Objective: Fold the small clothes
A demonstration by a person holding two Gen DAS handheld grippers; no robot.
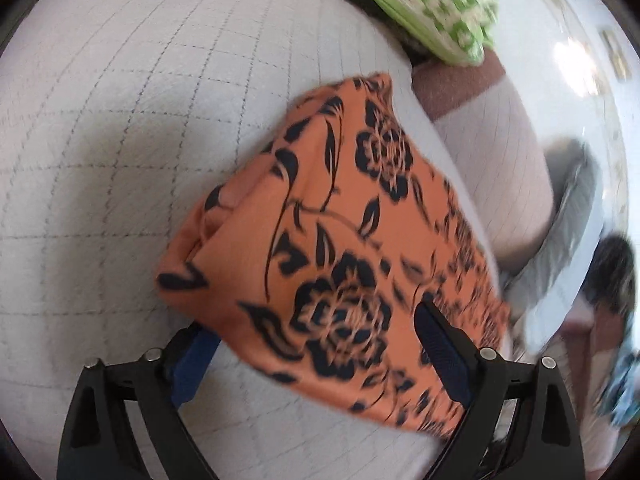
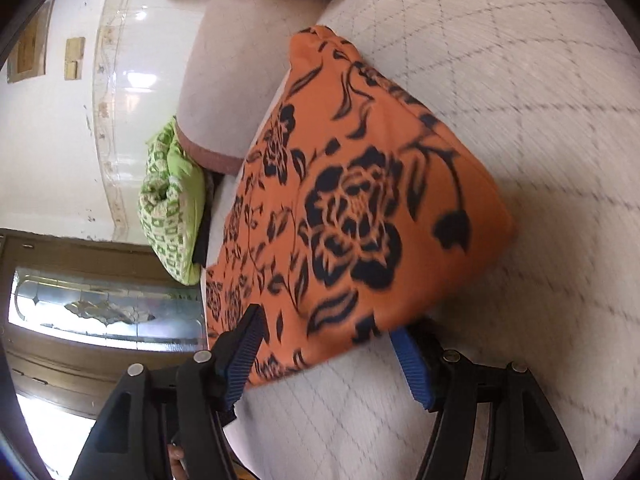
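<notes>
An orange cloth with black flowers (image 1: 340,232) lies folded into a compact bundle near the edge of a white quilted mattress (image 1: 120,120). My left gripper (image 1: 316,340) is open, its blue-padded fingers wide apart on either side of the cloth's near edge, one finger partly under the fabric. In the right wrist view the same cloth (image 2: 360,208) lies on the mattress (image 2: 540,140). My right gripper (image 2: 332,344) is open too, its fingers straddling the cloth's near edge from the opposite side. Neither gripper pinches the cloth.
A green-and-white patterned pillow (image 1: 436,4) lies beyond the mattress edge; it also shows in the right wrist view (image 2: 172,200). A pale pink sheet with a brown border (image 1: 480,112) hangs over the mattress side. A glossy tiled floor (image 2: 52,140) and a wooden glass-panelled door (image 2: 100,304) lie beyond.
</notes>
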